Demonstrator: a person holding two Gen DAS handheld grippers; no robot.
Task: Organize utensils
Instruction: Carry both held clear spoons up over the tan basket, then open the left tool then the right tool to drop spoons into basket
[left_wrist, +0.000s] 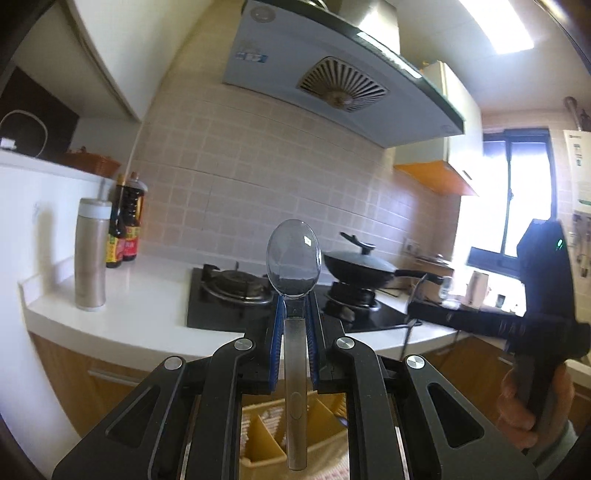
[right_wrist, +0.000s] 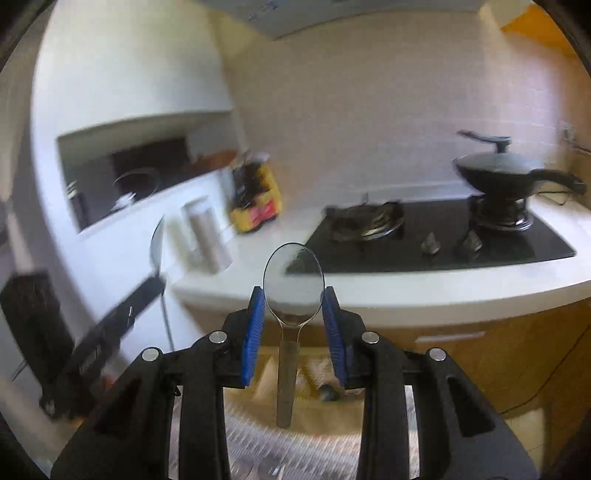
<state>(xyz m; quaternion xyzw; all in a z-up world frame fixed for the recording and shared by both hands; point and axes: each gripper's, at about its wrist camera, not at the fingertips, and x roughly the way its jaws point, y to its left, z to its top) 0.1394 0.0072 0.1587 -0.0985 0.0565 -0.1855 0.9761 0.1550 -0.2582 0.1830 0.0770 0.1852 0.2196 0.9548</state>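
Observation:
My left gripper (left_wrist: 294, 310) is shut on a clear plastic spoon (left_wrist: 293, 264), bowl upward, handle hanging down between the blue pads. Below it sits a yellow utensil organizer (left_wrist: 264, 432) with dividers. In the right wrist view, a second clear spoon (right_wrist: 293, 286) stands between the blue pads (right_wrist: 254, 332) of my right gripper (right_wrist: 294, 325). The jaws are spread wide and do not touch the spoon; what holds it is hidden. My right gripper's body shows at the right of the left wrist view (left_wrist: 543, 295), and the left gripper with its spoon shows at the left of the right wrist view (right_wrist: 155, 258).
A white counter (left_wrist: 147, 299) carries a gas stove (left_wrist: 236, 288), a lidded black wok (left_wrist: 362, 264), a steel tumbler (left_wrist: 90, 254) and sauce bottles (left_wrist: 127, 221). A range hood (left_wrist: 332, 74) hangs above. Wooden cabinets (right_wrist: 480, 354) stand below the counter.

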